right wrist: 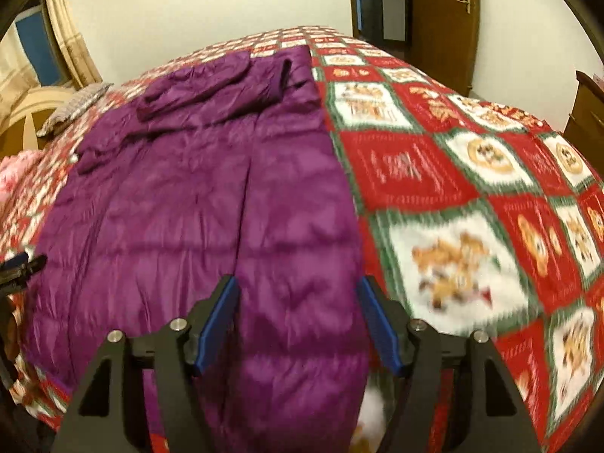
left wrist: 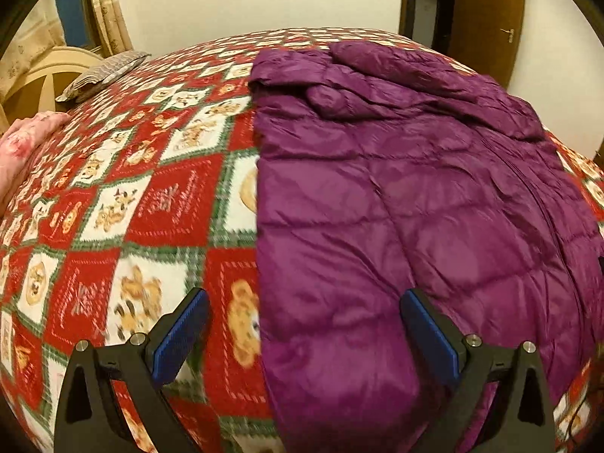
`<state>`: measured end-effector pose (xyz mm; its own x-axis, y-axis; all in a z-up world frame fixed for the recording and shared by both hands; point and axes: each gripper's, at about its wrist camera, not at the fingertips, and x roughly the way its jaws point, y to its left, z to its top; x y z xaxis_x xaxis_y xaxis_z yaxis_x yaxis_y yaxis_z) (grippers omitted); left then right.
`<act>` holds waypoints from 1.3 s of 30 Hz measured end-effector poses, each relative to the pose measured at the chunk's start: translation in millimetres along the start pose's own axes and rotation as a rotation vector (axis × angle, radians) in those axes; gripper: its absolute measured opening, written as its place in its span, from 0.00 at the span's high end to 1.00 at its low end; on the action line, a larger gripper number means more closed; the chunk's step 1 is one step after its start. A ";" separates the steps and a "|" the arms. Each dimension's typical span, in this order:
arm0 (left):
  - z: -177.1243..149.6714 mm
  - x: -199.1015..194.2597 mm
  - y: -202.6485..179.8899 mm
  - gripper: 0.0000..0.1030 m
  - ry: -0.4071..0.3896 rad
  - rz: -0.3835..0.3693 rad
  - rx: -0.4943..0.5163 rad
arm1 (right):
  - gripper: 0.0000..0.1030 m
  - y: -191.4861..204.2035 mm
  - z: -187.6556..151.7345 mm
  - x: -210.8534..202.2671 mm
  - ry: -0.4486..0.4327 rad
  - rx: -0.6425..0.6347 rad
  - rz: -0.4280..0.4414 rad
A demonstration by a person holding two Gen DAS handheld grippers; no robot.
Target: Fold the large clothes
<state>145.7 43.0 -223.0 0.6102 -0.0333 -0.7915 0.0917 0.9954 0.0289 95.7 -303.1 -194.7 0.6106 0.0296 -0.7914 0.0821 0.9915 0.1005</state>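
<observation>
A purple quilted down jacket (left wrist: 415, 196) lies flat on the bed, its sleeves folded across the far end (right wrist: 211, 90). My left gripper (left wrist: 305, 298) hangs open over the jacket's left edge near the hem, one finger above the quilt and the other above the purple fabric. Over the jacket's right edge, my right gripper (right wrist: 297, 281) is open too, the fabric (right wrist: 188, 207) lying below its jaws without being pinched. The left gripper's fingertips (right wrist: 36, 262) peek in at the left border of the right wrist view.
A red, white and green patchwork quilt (left wrist: 151, 196) (right wrist: 453, 173) covers the bed. A grey pillow (left wrist: 102, 75) and a pink cloth (left wrist: 22, 143) lie by the cream headboard (left wrist: 45, 75). Beyond the bed are a wooden door (right wrist: 445, 19) and a wooden cabinet (right wrist: 589, 113).
</observation>
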 end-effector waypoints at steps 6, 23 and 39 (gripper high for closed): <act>-16.8 -16.4 -6.7 0.63 -0.044 -0.103 0.017 | 0.43 -2.6 -26.5 -7.6 0.006 0.033 0.013; -4.2 -128.9 23.2 0.97 -0.261 -0.230 0.016 | 0.94 17.9 -10.0 -92.4 -0.169 0.052 0.209; 92.3 -105.2 51.9 0.93 -0.374 -0.123 0.048 | 0.94 31.6 102.8 -108.0 -0.388 0.071 0.293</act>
<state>158.8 89.8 -81.9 0.8360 -0.1915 -0.5141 0.2134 0.9768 -0.0169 113.3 -288.0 -44.1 0.8635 0.2430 -0.4419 -0.0913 0.9371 0.3370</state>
